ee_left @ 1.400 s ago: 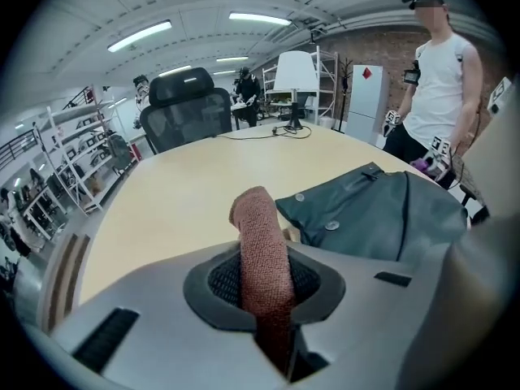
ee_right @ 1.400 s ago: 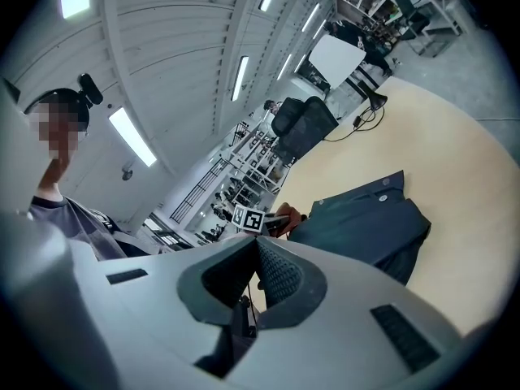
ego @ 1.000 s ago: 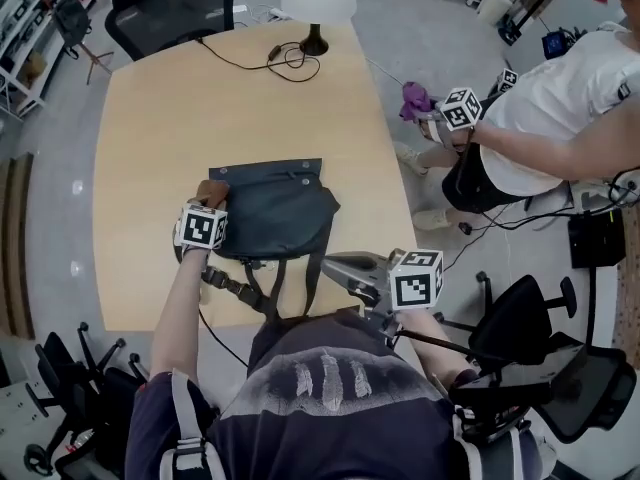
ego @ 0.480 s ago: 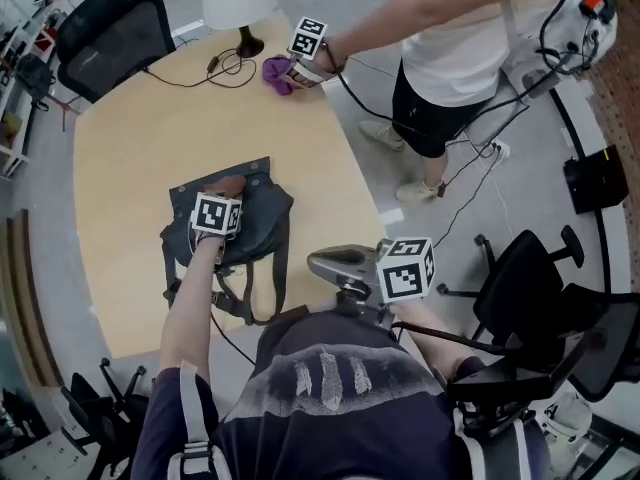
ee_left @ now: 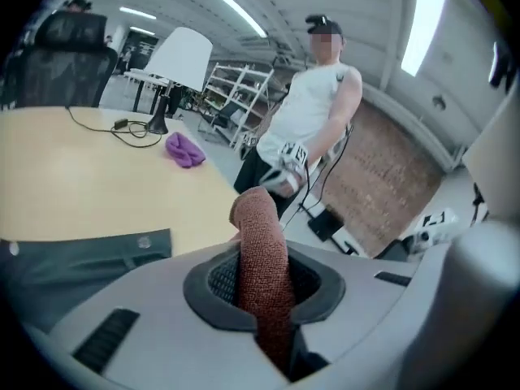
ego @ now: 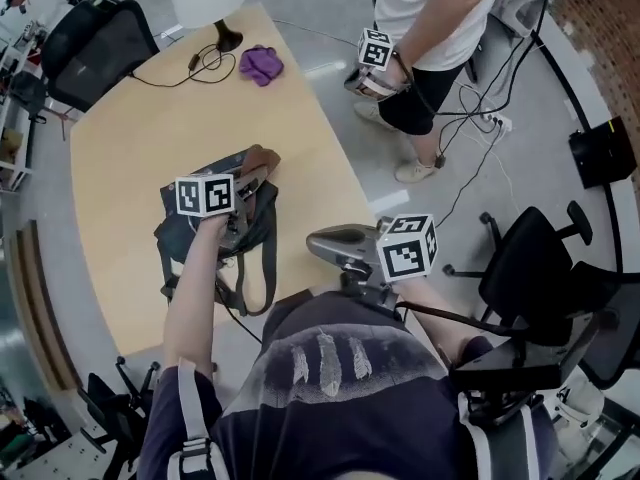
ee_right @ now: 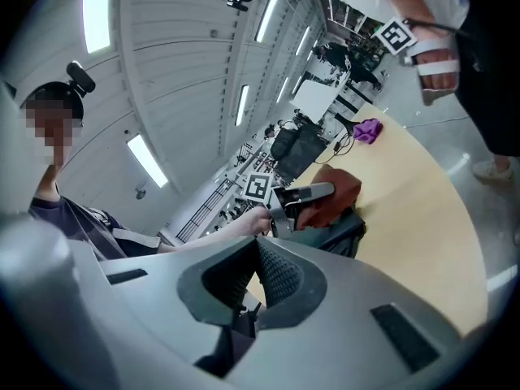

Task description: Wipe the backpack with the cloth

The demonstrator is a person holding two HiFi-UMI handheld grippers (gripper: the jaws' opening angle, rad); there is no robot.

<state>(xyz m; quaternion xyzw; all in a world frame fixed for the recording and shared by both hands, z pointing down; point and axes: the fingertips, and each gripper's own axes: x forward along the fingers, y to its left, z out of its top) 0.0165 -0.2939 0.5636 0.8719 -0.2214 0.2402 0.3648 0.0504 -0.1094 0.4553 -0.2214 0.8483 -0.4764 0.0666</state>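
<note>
Brown cloth (ee_left: 262, 258) sits pinched in my left gripper (ego: 243, 186); the jaws are clenched on one narrow fold, and the rest stands up free past the tips. The backpack (ego: 200, 240) lies under this gripper, at the near side of the table (ego: 130, 138), with its straps (ego: 250, 290) hanging over the edge. My right gripper (ee_right: 253, 279) is off the table, jaws apart with nothing between them, so nothing pins the backpack down. I judge this to be the main risk: if I drag the cloth toward me, the backpack can slide with it and follow its straps off the edge. The second risk is the thin grasp, because friction on the fabric may pull the fold out of the jaws. I cannot tell whether the cloth touches the backpack now.
</note>
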